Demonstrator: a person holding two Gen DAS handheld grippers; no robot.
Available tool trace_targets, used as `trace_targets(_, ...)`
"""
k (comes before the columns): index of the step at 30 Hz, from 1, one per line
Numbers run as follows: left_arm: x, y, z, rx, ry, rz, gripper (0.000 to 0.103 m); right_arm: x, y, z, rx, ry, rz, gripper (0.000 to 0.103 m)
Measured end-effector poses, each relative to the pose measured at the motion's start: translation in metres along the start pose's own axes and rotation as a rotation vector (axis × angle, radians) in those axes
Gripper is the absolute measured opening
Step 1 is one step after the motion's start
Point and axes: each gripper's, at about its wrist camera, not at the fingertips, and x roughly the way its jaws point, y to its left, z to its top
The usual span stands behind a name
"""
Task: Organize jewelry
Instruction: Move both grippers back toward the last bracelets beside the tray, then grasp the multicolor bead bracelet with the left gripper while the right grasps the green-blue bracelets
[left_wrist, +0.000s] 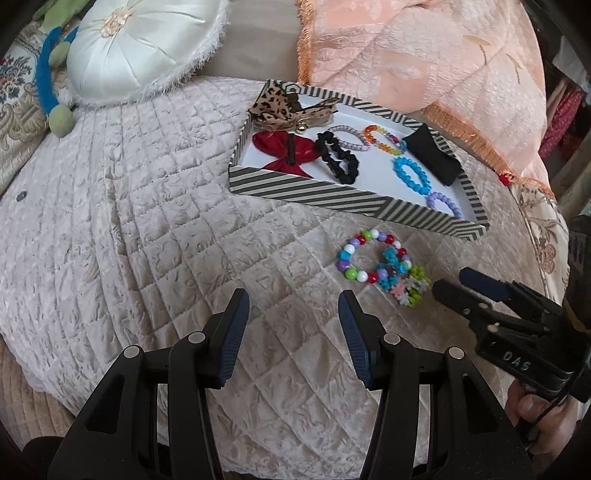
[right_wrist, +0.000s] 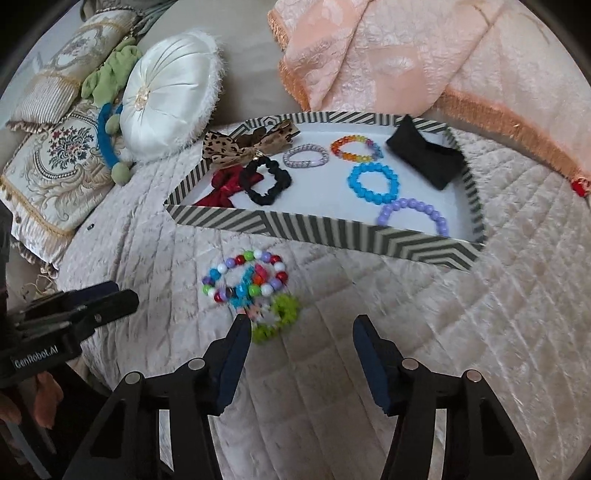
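A striped tray (left_wrist: 295, 186) (right_wrist: 317, 225) on the quilted bed holds bows, a black scrunchie (left_wrist: 338, 157) (right_wrist: 264, 181), bead bracelets and a black pouch (left_wrist: 432, 153) (right_wrist: 424, 155). In front of it on the quilt lie a multicolour bead bracelet (left_wrist: 349, 258) (right_wrist: 218, 278) and a flower-bead bracelet (left_wrist: 410, 288) (right_wrist: 277, 314), overlapping. My left gripper (left_wrist: 293, 301) is open and empty, left of the loose bracelets. My right gripper (right_wrist: 301, 325) is open, its left finger tip at the flower-bead bracelet; it shows in the left wrist view (left_wrist: 454, 282).
A white round cushion (left_wrist: 144, 48) (right_wrist: 173, 96) and embroidered pillows (right_wrist: 51, 162) lie at the back left. A peach fringed blanket (left_wrist: 424, 62) (right_wrist: 424, 55) lies behind and right of the tray. A blue and green plush toy (left_wrist: 48, 85) (right_wrist: 110, 125) lies by the cushion.
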Motion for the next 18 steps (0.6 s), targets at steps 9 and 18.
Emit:
trace_targets(9, 0.018, -0.003, 0.014, -0.012, 0.021, -0.012, 0.05, 0.019, -0.01, -0.001, 0.035, 0.043, 0.072, 0.014)
trace_targets(18, 0.04, -0.024, 0.026, 0.0, 0.047, -0.037, 0.059, -0.011, -0.048, -0.013, 0.105, 0.011, 0.0, 0.011)
